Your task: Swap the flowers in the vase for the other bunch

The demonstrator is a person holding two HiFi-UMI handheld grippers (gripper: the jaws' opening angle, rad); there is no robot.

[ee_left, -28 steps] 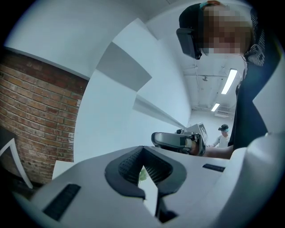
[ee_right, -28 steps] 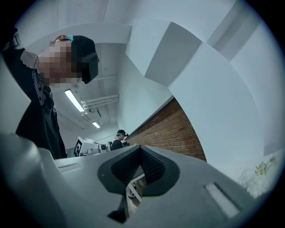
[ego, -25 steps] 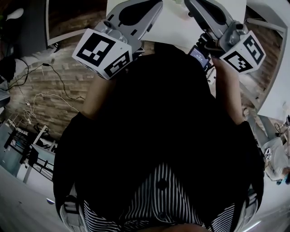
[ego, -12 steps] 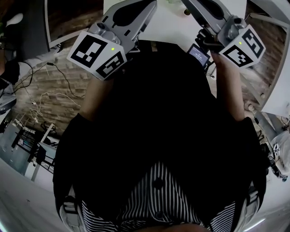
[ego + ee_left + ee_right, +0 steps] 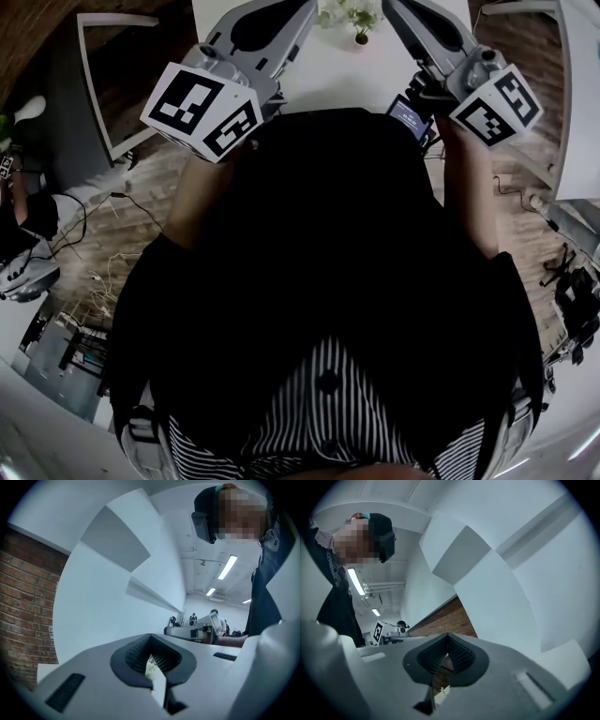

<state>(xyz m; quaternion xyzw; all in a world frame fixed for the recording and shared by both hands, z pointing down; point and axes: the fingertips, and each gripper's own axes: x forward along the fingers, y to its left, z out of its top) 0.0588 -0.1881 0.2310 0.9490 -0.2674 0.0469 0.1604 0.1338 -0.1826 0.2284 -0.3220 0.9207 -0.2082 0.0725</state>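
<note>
Grey plastic jaws are clenched shut and empty on both our left hand-held gripper (image 5: 151, 644) and our right hand-held gripper (image 5: 448, 641), which reach over the near edge of the white desk (image 5: 328, 70). Small green-leaved flowers (image 5: 356, 16) stand farther in, between them.

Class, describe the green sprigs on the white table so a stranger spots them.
At the top of the head view lies the white table. Near its far edge stand the green sprigs, the only green there, over a small dark base.
</note>
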